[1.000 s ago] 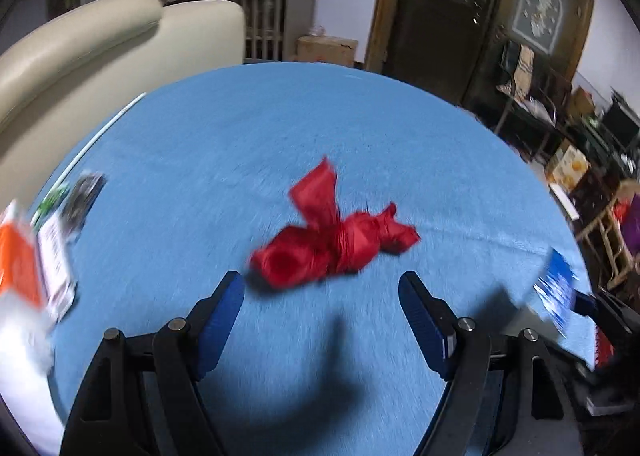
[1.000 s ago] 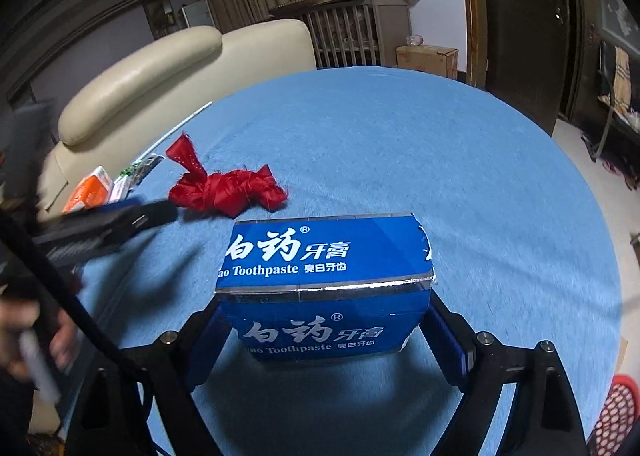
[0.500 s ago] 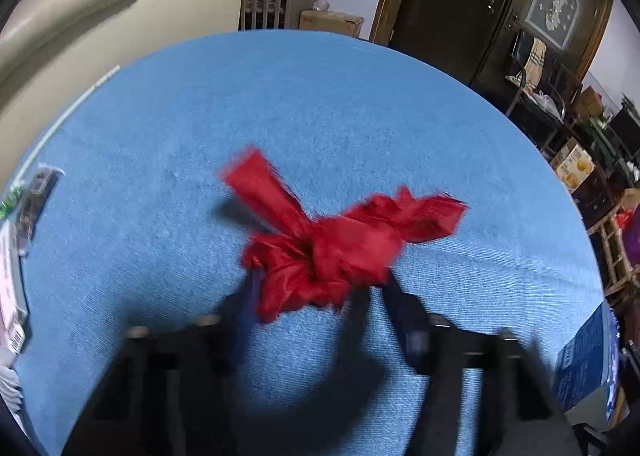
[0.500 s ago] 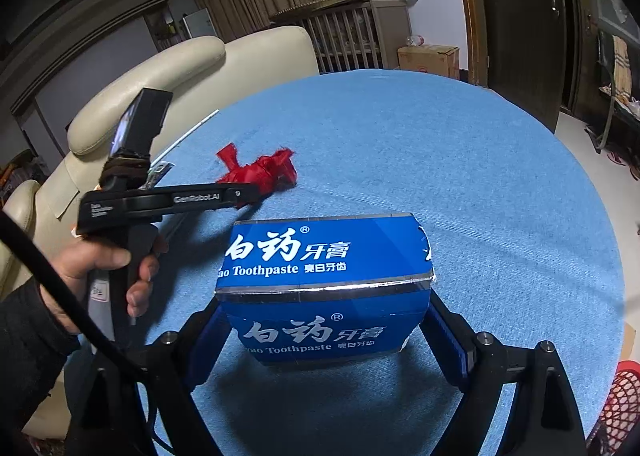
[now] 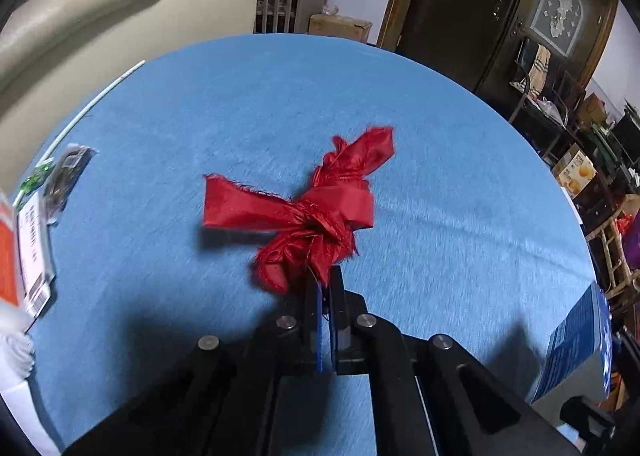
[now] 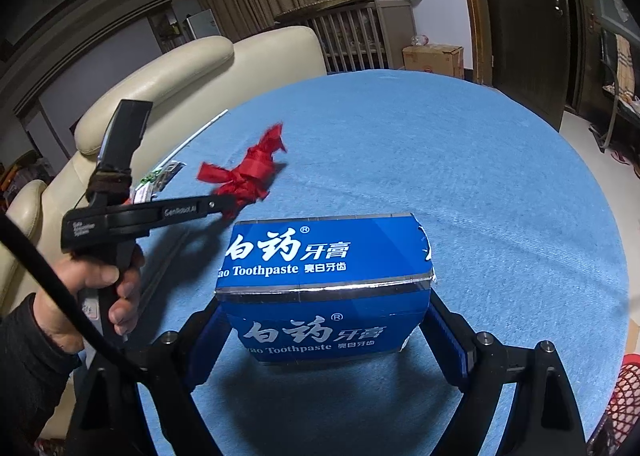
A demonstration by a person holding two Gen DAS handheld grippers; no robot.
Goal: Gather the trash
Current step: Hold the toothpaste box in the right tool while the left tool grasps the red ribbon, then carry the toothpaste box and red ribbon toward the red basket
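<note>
Red knotted ribbon scrap (image 5: 316, 211) pinched at its lower frayed end by left gripper (image 5: 324, 288), jaws nearly together with fabric between them; rest of ribbon fanning toward 10 and 1 o'clock, apparently raised off blue tablecloth (image 5: 200, 115), dark shadow beneath at 8 o'clock. In right wrist view, same ribbon (image 6: 244, 171) at 10 o'clock, dangling from tip of left gripper (image 6: 230, 207), handle gripped by left hand (image 6: 92, 296) in dark sleeve. Blue toothpaste box (image 6: 324, 284) clamped between right gripper (image 6: 324, 332) pads at a wide spread, box sides touching both blue pads (image 6: 448, 340), white lettering facing camera, silver edge trim visible. Box edge also seen at 4 o'clock in left wrist view (image 5: 576, 352). Cannot tell whether box rests on cloth or hangs just above. Flat packets (image 5: 32, 240), orange and white, plus dark wrapper (image 5: 66, 179), at 9 o'clock near table edge. Thin white stick (image 5: 96, 99) along rim at 10 o'clock. Cream leather sofa (image 6: 192, 83) beyond table at 11 o'clock. Cardboard box (image 6: 434, 59) on floor at 12 o'clock, dark wooden cabinet (image 5: 480, 15) at 1 o'clock. Red mesh basket (image 6: 624, 396) at 4 o'clock, partly cropped.
</note>
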